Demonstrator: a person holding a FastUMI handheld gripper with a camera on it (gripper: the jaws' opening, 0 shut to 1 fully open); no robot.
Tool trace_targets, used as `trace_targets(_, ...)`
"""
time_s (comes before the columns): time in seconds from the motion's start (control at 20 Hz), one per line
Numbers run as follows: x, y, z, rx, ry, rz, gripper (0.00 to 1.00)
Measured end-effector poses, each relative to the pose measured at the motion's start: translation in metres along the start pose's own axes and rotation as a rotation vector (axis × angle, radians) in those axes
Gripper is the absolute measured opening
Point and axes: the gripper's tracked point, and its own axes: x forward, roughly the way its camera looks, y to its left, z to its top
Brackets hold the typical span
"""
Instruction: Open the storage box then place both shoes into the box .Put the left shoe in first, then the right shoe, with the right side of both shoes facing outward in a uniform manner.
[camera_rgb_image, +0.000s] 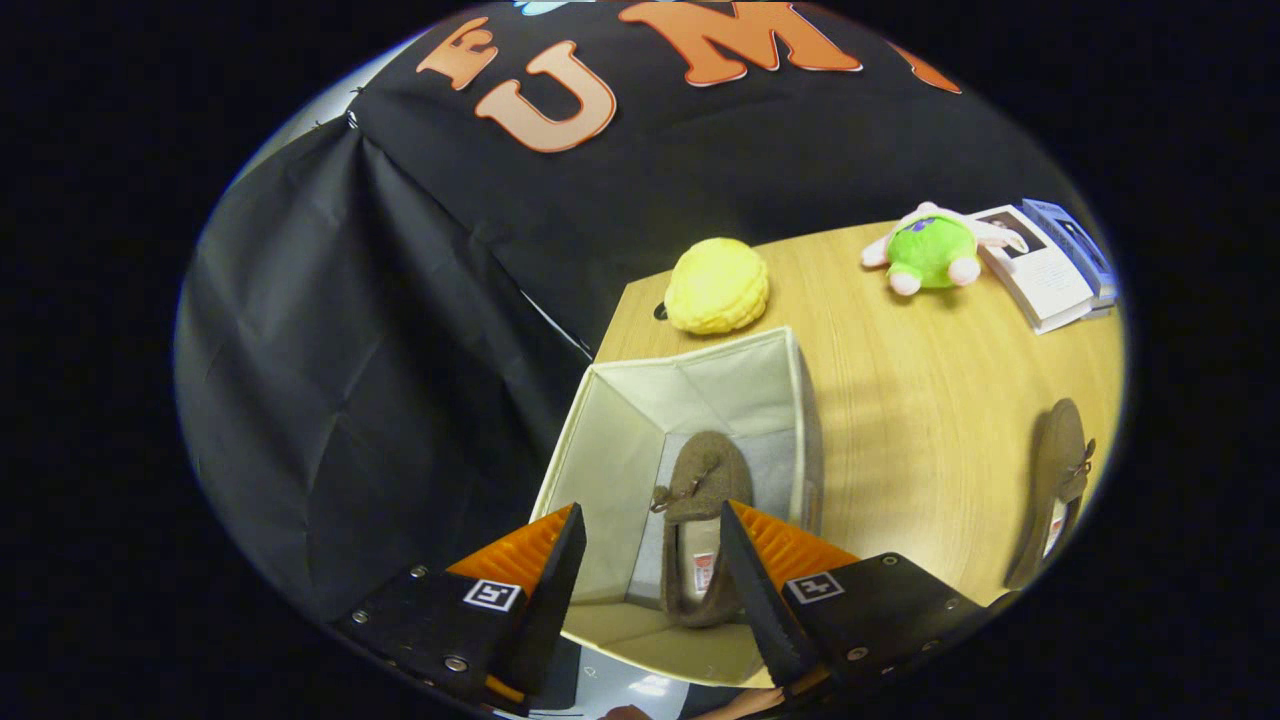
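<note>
Already one shoe (700, 500) is lying inside the storage box (620, 440), toe pointing to the far wall, resting against the right-hand side of the box floor; the box is standing open, no lid over it. My gripper (645, 575) is hovering above the near rim of the box; jaws are standing wide apart and gripping nothing, with the shoe's heel showing down between my fingers but well below them and not touched.

Judgement: if the shoe in the box is the left one, the first placing is done and I am sitting between steps; the second shoe (1060, 480) is lying on the table (900, 400) well to the right of the box, lengthwise near-to-far, untouched. Next move is calling for a swing right, a descent over that shoe, a grip across its sides, then a carry back into the free strip on the left of the box, same heading as its mate; which flank is facing outward I cannot tell from up here.

Surface: pale wood-grain table, box sitting at its left edge; beyond the box a yellow knobbly plush (717, 286); far right a green plush toy (930, 250) beside a small stack of books (1050, 265). Room: black cloth hanging behind and to the left.
</note>
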Motion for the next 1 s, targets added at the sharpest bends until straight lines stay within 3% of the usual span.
trace_targets(0.3,-0.040,-0.082,0.010,-0.033,-0.060,-0.101,0.95)
trace_targets(0.65,-0.077,-0.190,-0.010,0.017,-0.059,-0.228,0.97)
trace_targets(0.85,-0.096,-0.260,-0.028,0.020,-0.046,-0.351,0.97)
trace_targets(1.0,-0.108,-0.293,-0.037,0.081,-0.044,-0.383,0.97)
